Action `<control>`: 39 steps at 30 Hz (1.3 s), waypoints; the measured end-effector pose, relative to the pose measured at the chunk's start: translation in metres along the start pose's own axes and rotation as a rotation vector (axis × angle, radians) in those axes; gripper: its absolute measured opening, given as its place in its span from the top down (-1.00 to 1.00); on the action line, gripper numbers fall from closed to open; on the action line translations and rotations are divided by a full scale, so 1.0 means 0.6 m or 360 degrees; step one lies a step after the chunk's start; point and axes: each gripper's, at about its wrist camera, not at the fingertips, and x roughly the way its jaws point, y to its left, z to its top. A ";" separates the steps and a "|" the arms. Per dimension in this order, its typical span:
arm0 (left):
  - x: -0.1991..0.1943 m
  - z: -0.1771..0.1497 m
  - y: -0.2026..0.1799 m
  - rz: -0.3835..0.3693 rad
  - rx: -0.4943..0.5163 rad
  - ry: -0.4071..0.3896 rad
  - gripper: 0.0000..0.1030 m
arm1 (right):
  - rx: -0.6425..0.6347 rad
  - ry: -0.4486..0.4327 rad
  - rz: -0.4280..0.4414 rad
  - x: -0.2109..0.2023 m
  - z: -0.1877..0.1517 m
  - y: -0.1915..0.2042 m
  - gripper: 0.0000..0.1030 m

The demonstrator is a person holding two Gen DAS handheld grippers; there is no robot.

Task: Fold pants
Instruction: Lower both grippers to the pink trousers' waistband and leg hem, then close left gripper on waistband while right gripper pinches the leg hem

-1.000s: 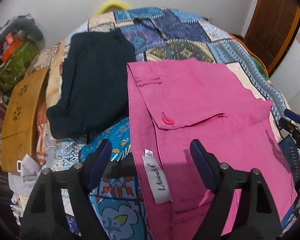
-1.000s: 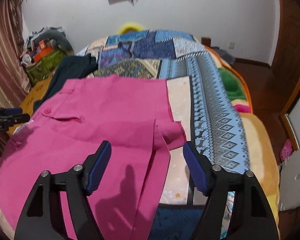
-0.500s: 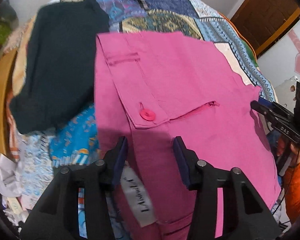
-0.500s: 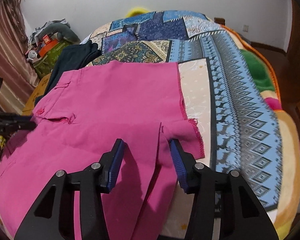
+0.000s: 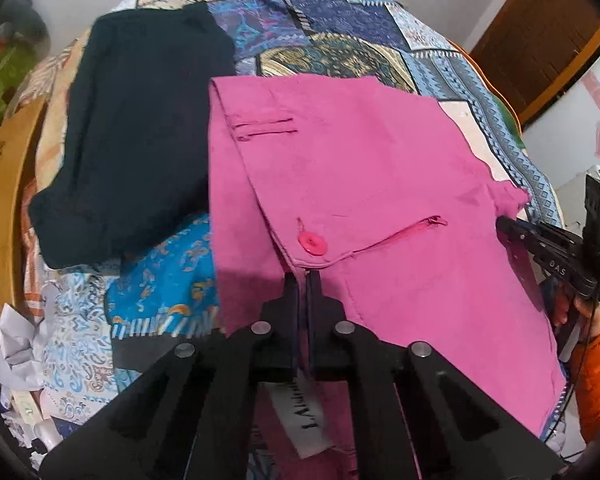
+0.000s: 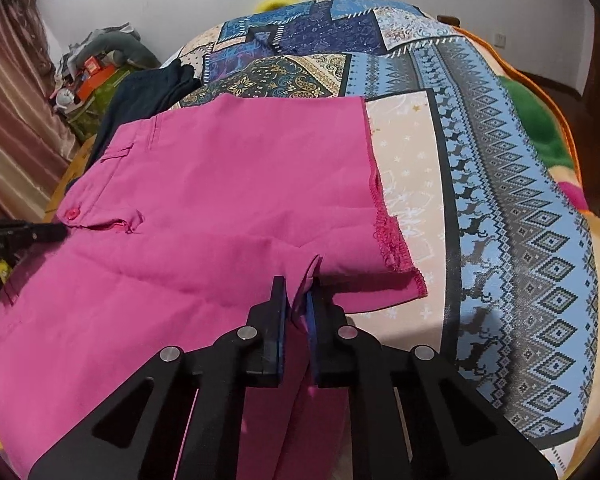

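Observation:
Pink pants (image 5: 364,176) lie spread on the patchwork bedspread, waistband to the left, with a pink button (image 5: 312,243) and a zipper fly. My left gripper (image 5: 302,280) is shut on the waistband fabric just below the button. In the right wrist view the pants (image 6: 220,208) fill the left half. My right gripper (image 6: 297,292) is shut on a raised fold of pink cloth near the frayed leg hem (image 6: 392,240). Each gripper also shows in the other's view: the right gripper (image 5: 512,227) at the hem side, the left gripper (image 6: 56,231) at the button.
A dark navy garment (image 5: 136,128) lies beside the pants at the waistband end. The patterned bedspread (image 6: 500,160) stretches right and back. A wooden board (image 5: 4,200) and clutter (image 6: 92,72) stand off the bed's left side. A brown door (image 5: 540,40) is at the back right.
Both grippers went from wide open to shut, closing on the pink fabric: the left at the waistband by the button, the right at the fold near the hem. Both moved closer to the pants.

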 end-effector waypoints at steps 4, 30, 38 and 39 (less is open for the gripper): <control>0.004 -0.006 0.000 0.0039 -0.0009 -0.0021 0.90 | -0.0026 0.0001 -0.0041 0.003 0.001 0.004 0.87; 0.036 0.062 0.050 -0.0182 -0.0195 0.0097 0.42 | -0.0020 -0.0168 -0.0223 -0.055 0.045 -0.017 0.22; 0.050 0.066 0.023 -0.0077 -0.0087 0.0044 0.54 | 0.0050 -0.0075 -0.0163 -0.002 0.035 -0.035 0.34; 0.049 0.066 0.020 -0.0028 -0.0049 0.0027 0.74 | 0.0038 -0.0069 -0.0163 -0.001 0.034 -0.034 0.46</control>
